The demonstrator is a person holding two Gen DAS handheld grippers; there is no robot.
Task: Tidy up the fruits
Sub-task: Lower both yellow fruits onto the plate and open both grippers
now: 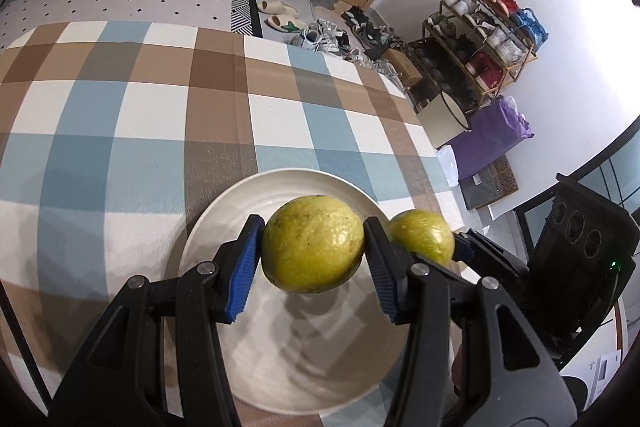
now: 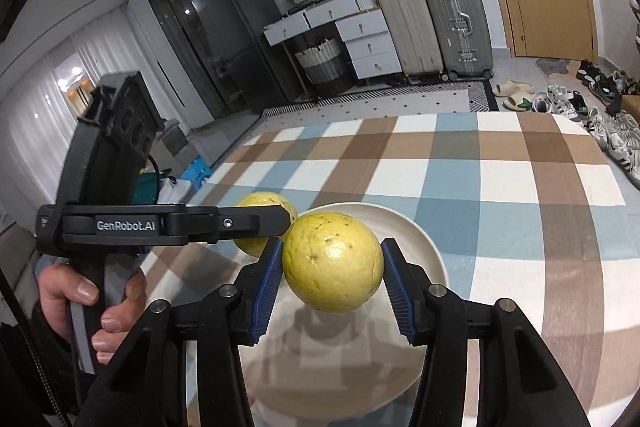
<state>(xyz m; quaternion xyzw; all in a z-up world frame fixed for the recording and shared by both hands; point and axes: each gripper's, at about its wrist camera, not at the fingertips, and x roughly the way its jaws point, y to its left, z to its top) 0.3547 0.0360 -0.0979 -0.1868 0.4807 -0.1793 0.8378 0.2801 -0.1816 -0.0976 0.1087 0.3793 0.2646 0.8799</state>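
My left gripper point(image 1: 314, 227) is shut on a yellow-green round fruit point(image 1: 314, 251), its blue pads pressing both sides, a little above a white plate point(image 1: 280, 351). Just right of it hangs a second yellow-green fruit point(image 1: 420, 235), partly hidden behind my finger. In the right wrist view my right gripper point(image 2: 333, 251) is shut on that yellow fruit point(image 2: 332, 267) over the same plate point(image 2: 424, 243). The left gripper point(image 2: 276, 221) shows side-on at the left, with its fruit point(image 2: 260, 201) mostly hidden behind it. A person's hand point(image 2: 80, 299) holds its handle.
The plate lies on a table under a blue, brown and white checked cloth point(image 1: 140, 127). Beyond the table's far edge are shoes on the floor point(image 1: 340, 35), a shoe rack point(image 1: 480, 47), suitcases point(image 2: 432, 27) and a dark fridge point(image 2: 224, 39).
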